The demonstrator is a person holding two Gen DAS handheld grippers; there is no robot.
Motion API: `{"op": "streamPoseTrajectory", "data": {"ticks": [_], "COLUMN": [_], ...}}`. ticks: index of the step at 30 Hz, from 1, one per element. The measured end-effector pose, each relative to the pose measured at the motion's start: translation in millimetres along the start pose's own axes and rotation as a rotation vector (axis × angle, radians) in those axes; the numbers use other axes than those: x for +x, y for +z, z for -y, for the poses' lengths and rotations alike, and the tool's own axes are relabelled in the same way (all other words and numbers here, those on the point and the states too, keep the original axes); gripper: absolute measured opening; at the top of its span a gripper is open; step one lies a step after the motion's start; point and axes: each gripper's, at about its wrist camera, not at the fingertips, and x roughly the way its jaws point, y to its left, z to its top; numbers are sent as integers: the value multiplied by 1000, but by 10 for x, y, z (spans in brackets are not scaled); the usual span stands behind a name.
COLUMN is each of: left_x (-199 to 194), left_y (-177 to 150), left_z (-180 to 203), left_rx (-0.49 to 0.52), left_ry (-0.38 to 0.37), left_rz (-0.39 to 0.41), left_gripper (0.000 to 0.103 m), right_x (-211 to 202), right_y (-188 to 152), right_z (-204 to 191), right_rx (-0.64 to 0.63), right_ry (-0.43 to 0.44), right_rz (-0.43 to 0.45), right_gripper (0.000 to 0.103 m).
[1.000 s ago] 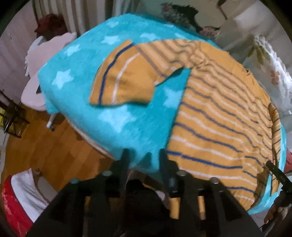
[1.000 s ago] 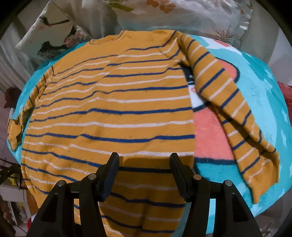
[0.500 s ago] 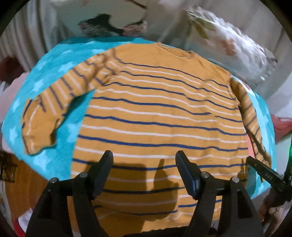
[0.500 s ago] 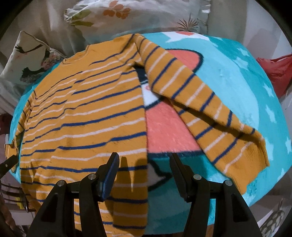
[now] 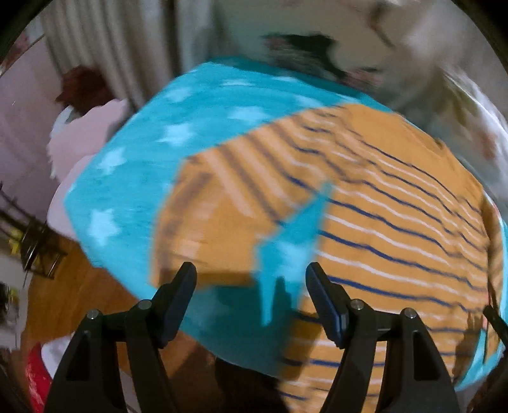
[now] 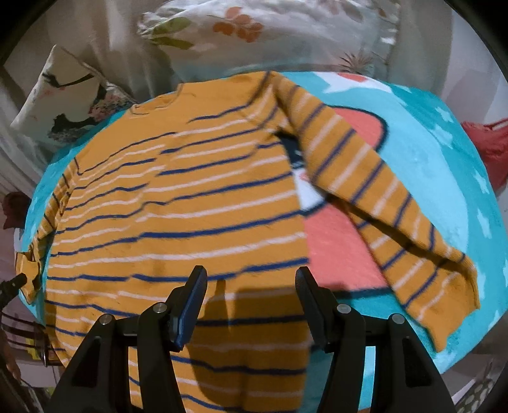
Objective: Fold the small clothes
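An orange sweater [image 6: 177, 206] with blue and white stripes lies flat, neck away from me, on a turquoise star blanket [image 6: 428, 159]. Its right sleeve [image 6: 381, 203] runs down to the right over the blanket's pink patch. In the blurred left wrist view, the left sleeve [image 5: 222, 206] lies spread on the blanket [image 5: 143, 178], left of the body [image 5: 397, 222]. My left gripper [image 5: 250, 276] hangs open above the blanket between sleeve cuff and body, holding nothing. Over the sweater's hem, my right gripper [image 6: 250, 279] is open and empty too.
Patterned pillows [image 6: 254, 28] [image 6: 63, 101] lean behind the blanket. A red item [image 6: 489, 143] lies off the right edge. Left of the bed are a wooden floor [image 5: 79, 286], a pale pink piece of furniture [image 5: 89, 133] and curtains [image 5: 127, 47].
The left view swung right over the sweater's body, then back left toward the left sleeve, and its jaws stand wider than a second ago. The right view drifted right, then back over the hem.
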Motion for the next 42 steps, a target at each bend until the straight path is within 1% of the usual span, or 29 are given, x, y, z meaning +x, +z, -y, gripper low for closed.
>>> {"op": "streamPoseTrajectory", "data": {"ticks": [1,3,7,8,9,10,11,13,14,16,18,19,22,24,25,26,27,28,29,30,31,32,34,36,37,39,41,42], "left_x": [51,132,341,396,430,490,527,550,553,563,615,638,642,612,604,597,580,574,555,546,489,442,318,280,288,351,480,546], "left_y": [56,135,243,270,281,323,361,491,565,736,886,947,1126,1140,1136,1111,1076,1041,1004,997,942,921,837,779,759,733,743,769], "left_z": [-136,-267,-351,-373,-421,-485,-566,-822,-967,-1330,-1682,-1827,-2259,-2434,-2519,-2586,-2606,-2623,-2618,-2590,-2515,-2441,-2187,-1901,-1786,-1561,-1411,-1398], "left_rx": [-10,1,95,119,136,141,129,57,30,-24,-92,-122,-184,-221,-242,-262,-271,-277,-276,-262,-222,-185,-64,78,133,237,297,303], "left_ry": [5,2,-4,-9,-21,-46,-71,-148,-147,-112,-109,-101,-20,-48,-75,-99,-117,-146,-174,-199,-220,-226,-217,-192,-184,-142,-32,2], "left_rz": [-3,-8,-33,-37,-44,-68,-93,-100,-89,-57,-48,-43,4,16,14,12,11,10,14,22,37,52,97,120,120,127,143,143], "left_gripper": [73,74,74,66,50,5,7,7,7,7,8,10,10,12,17,27,34,45,50,52,57,66,75,76,76,76,76,76], "right_x": [13,64,200,238,269,297,326,370,381,397,409,415,450,470,478,488,497,514,522,536,549,561,575,581,586,587,580,571], "right_y": [15,60,145,170,188,204,223,244,242,243,251,251,258,249,249,248,242,241,218,213,208,202,190,179,175,166,159,154], "right_z": [-71,-247,-661,-815,-926,-1050,-1210,-1455,-1531,-1736,-1929,-2005,-2164,-2250,-2283,-2321,-2354,-2395,-2433,-2461,-2478,-2507,-2578,-2621,-2648,-2680,-2705,-2712], "right_rx": [-2,-4,-13,-24,-35,-45,-54,-72,-80,-103,-119,-125,-139,-140,-141,-141,-148,-150,-150,-149,-149,-150,-157,-163,-166,-169,-172,-174], "right_ry": [0,-3,-7,-9,-10,-13,-17,-16,-17,-25,-33,-38,-48,-55,-56,-57,-43,-46,-47,-47,-46,-46,-47,-47,-50,-52,-57,-61], "right_rz": [0,-3,-29,-36,-41,-46,-50,-54,-54,-50,-46,-45,-52,-62,-66,-69,-64,-68,-72,-77,-82,-86,-92,-95,-97,-98,-98,-97], "right_gripper": [63,64,64,64,64,64,64,64,64,64,64,64,64,64,64,64,64,64,64,64,64,64,64,64,64,64,64,64]}}
